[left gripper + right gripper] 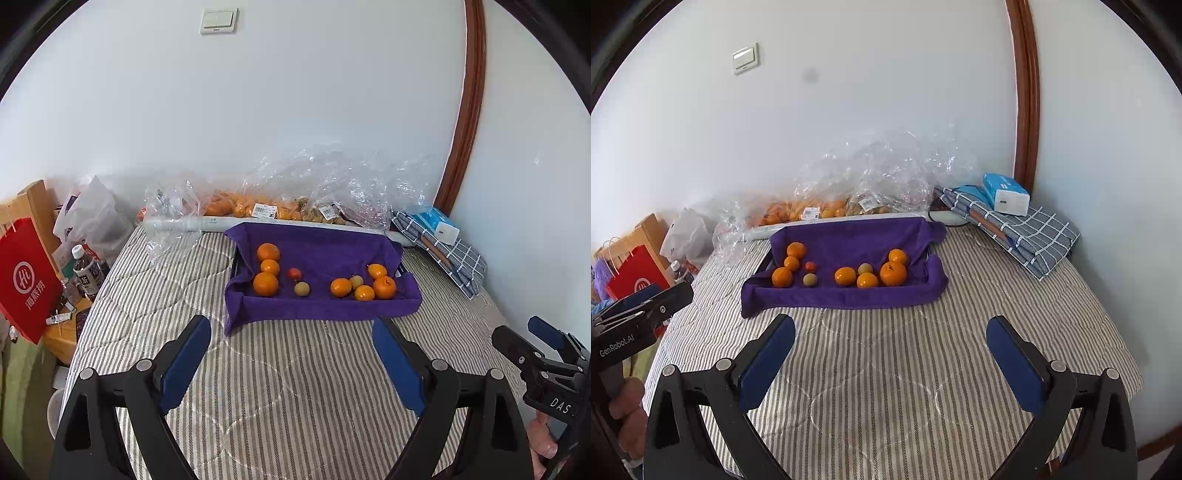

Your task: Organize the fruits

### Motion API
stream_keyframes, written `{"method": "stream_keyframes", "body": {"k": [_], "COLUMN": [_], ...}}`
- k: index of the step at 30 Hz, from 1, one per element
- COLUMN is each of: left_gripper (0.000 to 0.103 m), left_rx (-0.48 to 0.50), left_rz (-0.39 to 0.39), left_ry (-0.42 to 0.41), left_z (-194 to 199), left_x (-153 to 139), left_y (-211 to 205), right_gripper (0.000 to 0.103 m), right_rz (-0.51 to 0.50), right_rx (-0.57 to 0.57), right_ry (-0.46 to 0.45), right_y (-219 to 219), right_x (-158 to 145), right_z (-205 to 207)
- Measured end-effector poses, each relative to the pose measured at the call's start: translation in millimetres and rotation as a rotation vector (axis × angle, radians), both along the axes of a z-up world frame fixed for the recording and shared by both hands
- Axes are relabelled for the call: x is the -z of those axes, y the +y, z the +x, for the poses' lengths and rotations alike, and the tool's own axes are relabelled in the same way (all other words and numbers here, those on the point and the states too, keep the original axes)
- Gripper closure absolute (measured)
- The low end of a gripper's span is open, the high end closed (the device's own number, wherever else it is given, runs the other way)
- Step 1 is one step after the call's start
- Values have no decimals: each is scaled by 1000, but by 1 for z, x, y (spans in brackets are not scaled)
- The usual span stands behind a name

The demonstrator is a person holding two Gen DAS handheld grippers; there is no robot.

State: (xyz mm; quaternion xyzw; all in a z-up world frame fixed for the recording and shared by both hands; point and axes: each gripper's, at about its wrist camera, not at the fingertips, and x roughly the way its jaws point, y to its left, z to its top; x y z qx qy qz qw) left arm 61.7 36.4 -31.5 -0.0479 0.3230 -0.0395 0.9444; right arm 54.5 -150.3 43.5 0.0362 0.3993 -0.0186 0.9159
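Note:
A purple towel (325, 243) lines a tray on the striped bed; it also shows in the right wrist view (849, 236). On its left lie three oranges (266, 283), a small red fruit (294, 273) and a yellow-green fruit (301, 288). On its right lie several oranges (384, 287) and another yellow-green fruit (356, 281). My left gripper (291, 343) is open and empty, short of the towel's front edge. My right gripper (892, 339) is open and empty, also in front of the towel. The right gripper shows at the left wrist view's right edge (532, 341).
Clear plastic bags of oranges (255, 208) lie along the wall behind the tray. A folded checked cloth (1019, 225) with a blue tissue pack (1006, 194) lies at the right. A red paper bag (26, 280), bottles and a wooden stand sit left of the bed.

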Motion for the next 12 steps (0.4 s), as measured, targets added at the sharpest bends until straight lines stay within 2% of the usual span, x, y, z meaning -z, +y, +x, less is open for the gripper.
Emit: {"method": "stream_keyframes", "body": {"k": [12], "left_gripper": [14], "left_rx": [-2], "left_rz": [-5], "left_ry": [15], "left_z": [6], "left_x": [3], "left_y": [1], "right_gripper": [1], "right_rz": [1], "right_rx": [6], "right_ry": [6], "right_y": [-3], "right_x": [3], "right_z": [-1]}}
